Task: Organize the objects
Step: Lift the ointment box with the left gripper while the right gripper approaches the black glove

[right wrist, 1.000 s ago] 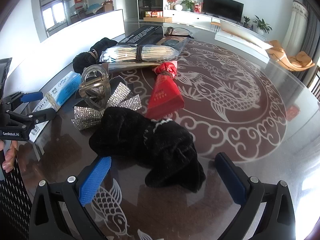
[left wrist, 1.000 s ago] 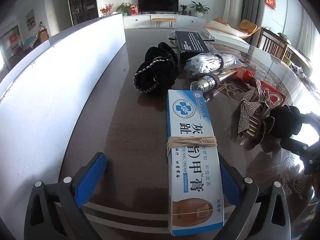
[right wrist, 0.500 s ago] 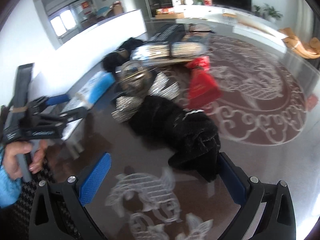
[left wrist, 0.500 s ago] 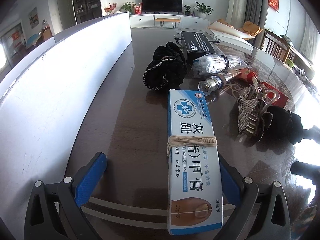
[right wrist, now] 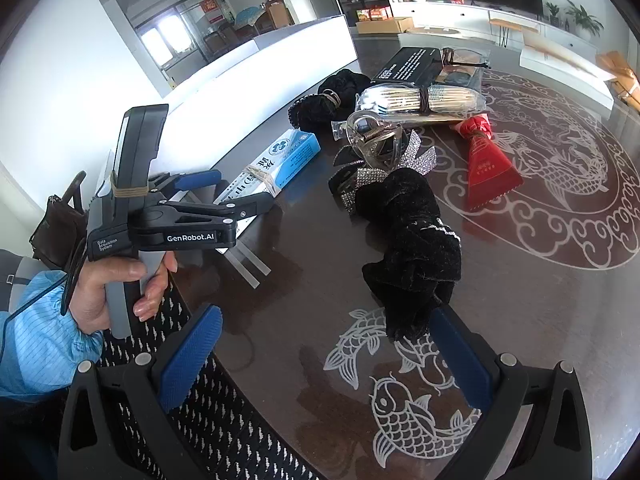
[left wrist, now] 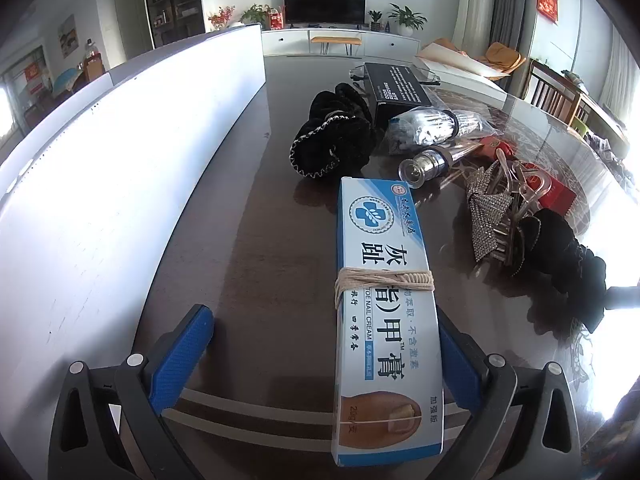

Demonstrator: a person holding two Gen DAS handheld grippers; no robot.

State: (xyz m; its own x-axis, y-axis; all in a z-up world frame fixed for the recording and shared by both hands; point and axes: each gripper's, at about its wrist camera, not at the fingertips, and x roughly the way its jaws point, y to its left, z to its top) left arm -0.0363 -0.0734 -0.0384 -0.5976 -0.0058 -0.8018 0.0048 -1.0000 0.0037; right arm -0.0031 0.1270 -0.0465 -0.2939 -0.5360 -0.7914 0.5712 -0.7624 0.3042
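Clutter covered the dark glass table (right wrist: 520, 300), and the nail-cream box (left wrist: 384, 304) served as the landmark for all of it. The box, blue and white with a band of twine around its middle, lay flat near the table's near edge. The left gripper (left wrist: 324, 356) stood around its near end with its 2 blue-padded fingers (left wrist: 182, 354) spread wide; the right finger sat just beside the box's right edge, the left finger well apart from it, and whether the right pad touched the carton could not be told. It clamped nothing. A hand (right wrist: 116, 292) in a pale blue sleeve held that gripper's handle.

Just beyond the box's far end lay a black scrunchie (left wrist: 332, 136) with a light zigzag trim, and beside it a small clear bottle (left wrist: 428, 162). Farther off were a bagged bundle of cotton swabs (left wrist: 434, 126) and a black carton (left wrist: 396, 86). To the right of the box lay a rhinestone bow clip (left wrist: 490, 212), a red packet (right wrist: 490, 168) and a black velvet hair tie (right wrist: 412, 248).

The right gripper (right wrist: 326, 358) hovered at the near end of that velvet tie, right of the box, its fingers wide apart and holding nothing; the tie's tip reached just beside the right finger. A white panel (left wrist: 120, 184) ran along the table to the left of the box.
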